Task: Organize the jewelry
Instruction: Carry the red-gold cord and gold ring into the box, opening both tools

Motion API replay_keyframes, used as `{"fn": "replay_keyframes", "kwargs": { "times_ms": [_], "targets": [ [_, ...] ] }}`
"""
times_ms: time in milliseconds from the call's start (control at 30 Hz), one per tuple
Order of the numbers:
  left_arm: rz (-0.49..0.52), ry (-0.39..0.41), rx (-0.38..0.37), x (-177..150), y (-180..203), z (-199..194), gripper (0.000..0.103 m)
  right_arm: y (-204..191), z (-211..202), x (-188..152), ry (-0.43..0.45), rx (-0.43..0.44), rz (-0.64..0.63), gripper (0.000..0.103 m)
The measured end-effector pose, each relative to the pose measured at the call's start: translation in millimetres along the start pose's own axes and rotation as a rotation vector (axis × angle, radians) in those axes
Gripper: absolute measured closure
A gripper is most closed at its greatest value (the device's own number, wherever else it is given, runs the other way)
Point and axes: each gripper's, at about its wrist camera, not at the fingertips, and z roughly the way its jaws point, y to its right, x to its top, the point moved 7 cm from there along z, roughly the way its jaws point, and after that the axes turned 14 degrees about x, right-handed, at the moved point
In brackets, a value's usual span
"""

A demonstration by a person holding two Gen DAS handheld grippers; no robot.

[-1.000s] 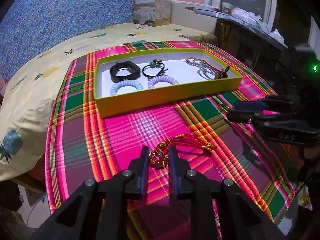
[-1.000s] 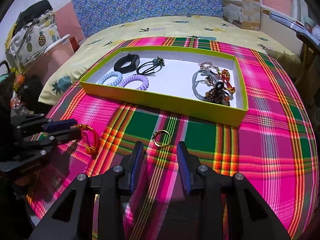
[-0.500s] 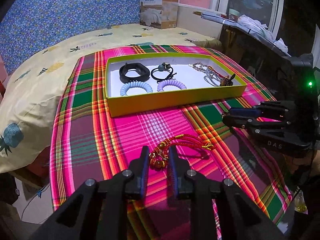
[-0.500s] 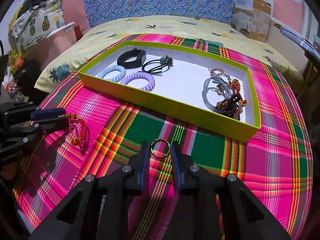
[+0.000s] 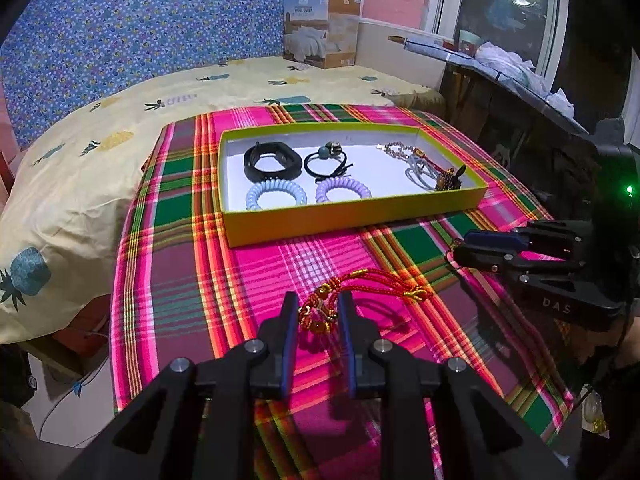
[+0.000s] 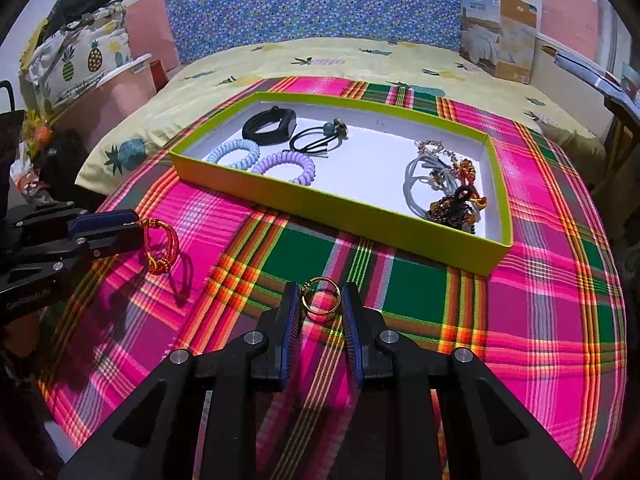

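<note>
A yellow-green tray (image 5: 352, 216) (image 6: 332, 210) on the plaid cloth holds a black band (image 5: 272, 160), a black hair tie (image 5: 326, 160), a blue coil tie (image 5: 276, 196), a purple coil tie (image 5: 343, 191) and a tangle of bracelets (image 5: 434, 170) at its right end. My left gripper (image 5: 319, 312) is shut on a red cord bracelet (image 5: 360, 290), lifted above the cloth; it also shows in the right wrist view (image 6: 160, 246). My right gripper (image 6: 320, 300) is shut on a gold ring (image 6: 320, 295), held above the cloth.
The plaid cloth (image 6: 540, 300) covers a bed with a yellow pineapple sheet (image 5: 120, 128). A quilt box (image 5: 320, 28) stands at the back. A dark desk (image 5: 520, 92) lies to the right, bags (image 6: 76, 52) to the left.
My right gripper closed on the gold ring and lifted it. My left gripper rose and pulled back with the red cord bracelet still in it.
</note>
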Motion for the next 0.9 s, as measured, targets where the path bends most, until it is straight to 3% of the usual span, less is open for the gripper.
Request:
{"fn": "replay_keyframes", "kwargs": {
  "times_ms": [500,900],
  "targets": [
    [0.0,0.063,0.01,37,-2,-9,0.082,0,-23,31,0.074,-0.004,-0.022,0.081],
    [-0.005,0.058,0.044,68,-13,20,0.082,22,-7,62,0.095,0.001,-0.007,0.081]
  ]
}}
